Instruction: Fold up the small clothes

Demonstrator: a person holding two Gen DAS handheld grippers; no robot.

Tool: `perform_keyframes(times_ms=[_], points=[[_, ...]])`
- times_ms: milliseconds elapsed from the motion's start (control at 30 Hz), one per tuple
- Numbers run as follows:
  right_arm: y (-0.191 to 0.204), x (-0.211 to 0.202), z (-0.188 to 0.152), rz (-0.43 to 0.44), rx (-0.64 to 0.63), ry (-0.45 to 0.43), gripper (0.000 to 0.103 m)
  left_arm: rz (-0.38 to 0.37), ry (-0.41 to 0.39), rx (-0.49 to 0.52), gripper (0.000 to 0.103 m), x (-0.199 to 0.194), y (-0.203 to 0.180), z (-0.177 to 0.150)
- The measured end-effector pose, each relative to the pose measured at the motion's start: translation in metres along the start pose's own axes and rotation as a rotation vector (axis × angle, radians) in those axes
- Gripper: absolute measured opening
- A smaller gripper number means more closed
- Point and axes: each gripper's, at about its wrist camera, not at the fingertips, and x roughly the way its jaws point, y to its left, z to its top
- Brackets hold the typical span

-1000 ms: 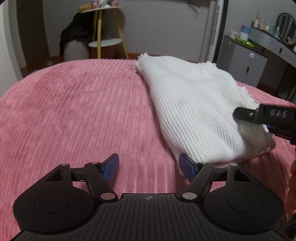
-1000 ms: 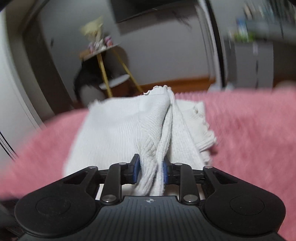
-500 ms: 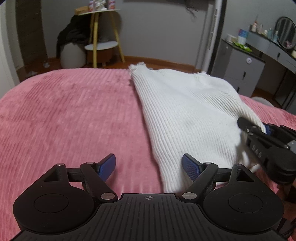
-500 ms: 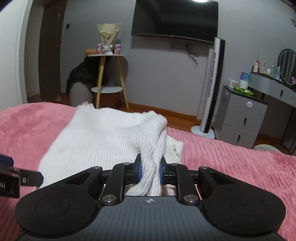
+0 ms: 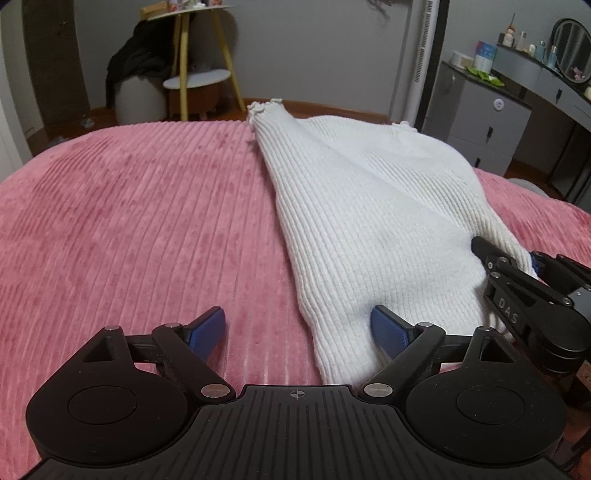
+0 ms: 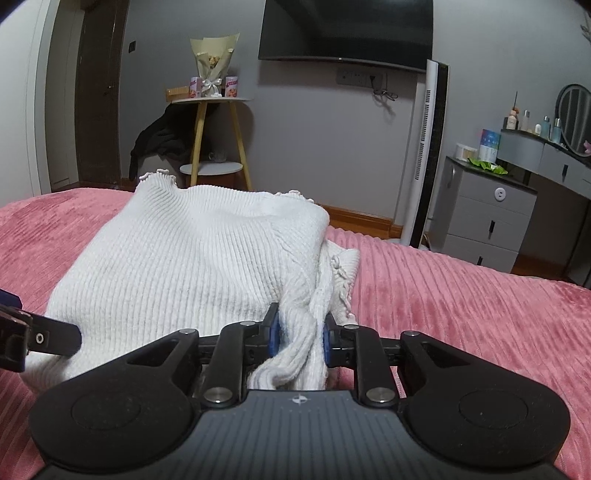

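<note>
Looking along our left hand-held gripper (image 5: 297, 326), we see one white ribbed knit garment (image 5: 369, 214) lying on the pink corduroy bedspread (image 5: 129, 221), its near left edge running between the two blue pads; the jaws are opening wide, the right pad (image 5: 386, 328) just at the cloth and the left pad (image 5: 208, 326) over bare bedspread, gripping nothing. Our right hand-held gripper (image 6: 298, 330) lies at the garment's near right corner, its jaws nearly together, opening slightly, with a bunched fold of the knit pressed between its blue pads. In the left wrist view that gripper (image 5: 532, 291) enters from the right edge, biting the same corner. We count one garment, two hand-held grippers, each with two blue pads. Beyond the bed stand one yellow-legged side stand (image 6: 216, 144), one tower fan (image 6: 430, 155), one wall television (image 6: 345, 31) and one grey drawer unit (image 6: 491, 218). The folded underside of the garment is hidden, its far hem (image 5: 264, 109) drops behind the bed's edge, and the small bottles by the mirror (image 6: 574, 118) are too small for us to identify.
</note>
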Motion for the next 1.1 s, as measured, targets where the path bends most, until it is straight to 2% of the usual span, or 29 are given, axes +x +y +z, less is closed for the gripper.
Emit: perform_keyframes(times_ms=[33, 133, 200, 333, 367, 400, 467, 533, 600, 733, 833, 967, 1100], points=[[-0.001, 0.0, 0.0, 0.004, 0.006, 0.0, 0.02, 0.001, 0.001, 0.0, 0.092, 0.0, 0.0, 0.0], [-0.005, -0.003, 0.002, 0.01, 0.036, 0.0, 0.033, -0.002, 0.009, 0.001, 0.091, -0.004, 0.002, 0.003], [-0.014, -0.009, 0.006, 0.029, 0.099, 0.019, 0.042, -0.015, -0.022, -0.005, 0.09, -0.015, 0.006, 0.006], [-0.032, -0.032, 0.018, 0.032, 0.219, -0.032, 0.043, -0.004, -0.101, -0.032, 0.09, -0.028, 0.016, 0.023], [-0.032, -0.033, 0.022, 0.019, 0.213, -0.043, 0.04, 0.001, -0.103, -0.032, 0.09, -0.024, 0.017, 0.029], [-0.029, -0.032, 0.026, 0.014, 0.199, -0.052, 0.028, 0.013, -0.101, -0.028, 0.09, -0.019, 0.017, 0.034], [-0.018, -0.024, 0.033, 0.048, 0.131, -0.051, 0.015, 0.029, -0.105, -0.029, 0.09, -0.006, 0.015, 0.043], [-0.003, -0.013, 0.038, 0.06, 0.018, -0.062, 0.013, 0.034, -0.098, -0.041, 0.09, 0.008, 0.014, 0.05], [0.006, 0.005, 0.044, 0.053, -0.065, -0.047, 0.009, 0.003, -0.108, -0.05, 0.09, 0.02, 0.012, 0.056], [0.007, 0.036, 0.06, 0.075, -0.122, -0.021, 0.008, 0.008, -0.098, -0.032, 0.091, 0.049, -0.002, 0.067], [0.005, 0.063, 0.055, 0.05, -0.182, 0.047, 0.005, 0.019, -0.114, -0.009, 0.098, 0.068, -0.009, 0.063], [-0.001, 0.08, 0.042, 0.044, -0.2, 0.024, 0.003, 0.034, -0.154, -0.013, 0.103, 0.087, -0.009, 0.058], [-0.004, 0.076, 0.045, 0.058, -0.153, 0.018, 0.004, -0.023, -0.127, -0.089, 0.103, 0.078, 0.007, 0.058]])
